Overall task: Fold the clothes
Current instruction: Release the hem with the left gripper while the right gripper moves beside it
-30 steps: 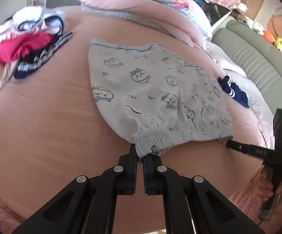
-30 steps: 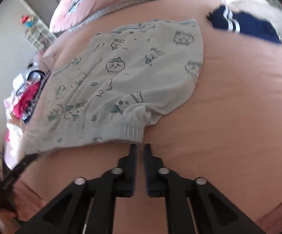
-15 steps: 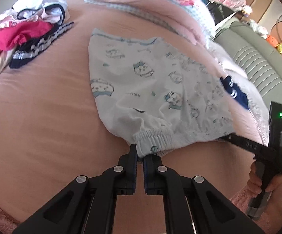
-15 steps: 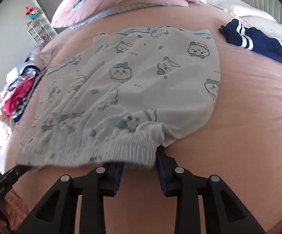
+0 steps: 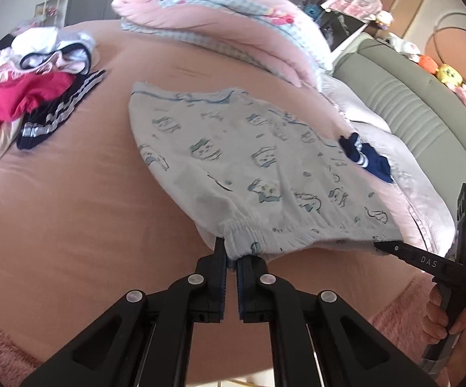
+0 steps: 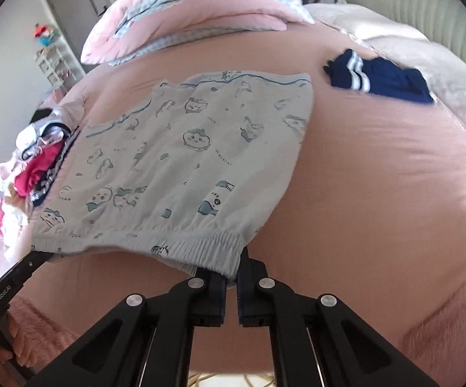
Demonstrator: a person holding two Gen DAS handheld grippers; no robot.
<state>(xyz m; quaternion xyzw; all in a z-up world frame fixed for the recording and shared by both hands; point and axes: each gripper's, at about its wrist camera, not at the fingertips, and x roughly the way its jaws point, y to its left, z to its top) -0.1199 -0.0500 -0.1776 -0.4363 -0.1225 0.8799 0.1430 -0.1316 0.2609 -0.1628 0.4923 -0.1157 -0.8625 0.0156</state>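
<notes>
Shorts [image 5: 265, 174]: flat on the bed [image 5: 72, 225], waistband nearest me, legs pointing to the quilt [image 5: 220, 19].
Left claw [image 5: 231, 258]: I have it clamped on one waistband corner.
Right claw [image 6: 231, 277]: jaws just closed, clamped on the other corner.
Fold axis: I judge away from me, waistband toward quilt.

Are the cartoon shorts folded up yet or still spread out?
Spread out. The cartoon shorts lie flat on the bed, with tongs pinching the stretchy waistband at both corners.
</notes>
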